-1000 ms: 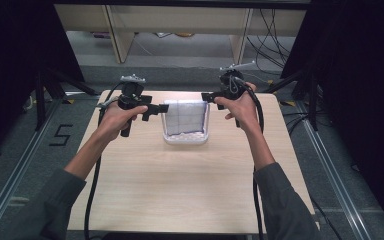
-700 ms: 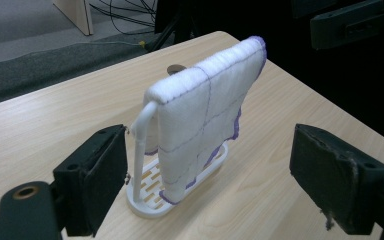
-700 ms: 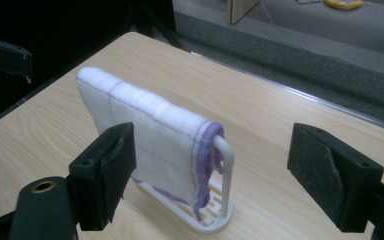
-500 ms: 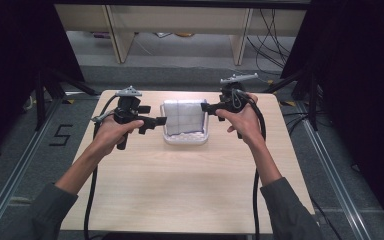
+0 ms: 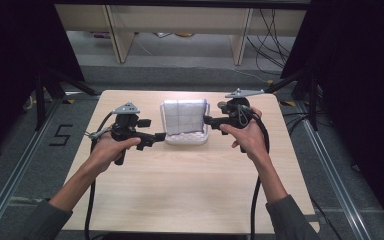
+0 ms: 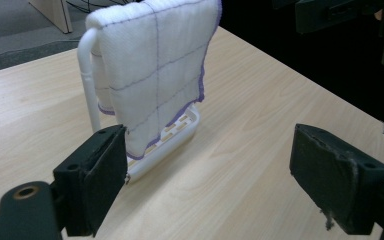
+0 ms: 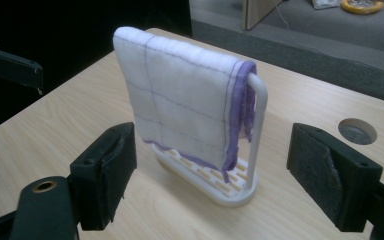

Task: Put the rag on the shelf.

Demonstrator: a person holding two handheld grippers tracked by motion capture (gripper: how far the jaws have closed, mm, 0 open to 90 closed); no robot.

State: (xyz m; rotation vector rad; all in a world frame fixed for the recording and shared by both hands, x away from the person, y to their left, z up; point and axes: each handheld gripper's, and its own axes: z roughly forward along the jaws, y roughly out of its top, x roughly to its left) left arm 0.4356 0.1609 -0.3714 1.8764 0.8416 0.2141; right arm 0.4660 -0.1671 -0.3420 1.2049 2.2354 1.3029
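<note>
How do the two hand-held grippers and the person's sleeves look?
Both the left gripper and the right gripper are black, each with two blocky, padded jaws, a grey three-cornered plate on top and a trailing black cable. The right-hand pads look frayed. The sleeves are grey-green.

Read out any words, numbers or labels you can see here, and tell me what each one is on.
"5": a dark figure marked on the grey floor left of the table, in the high view.
No print can be read on the cloth, which bears purple grid lines and edging, nor on the white rack, nor on either gripper.
</note>
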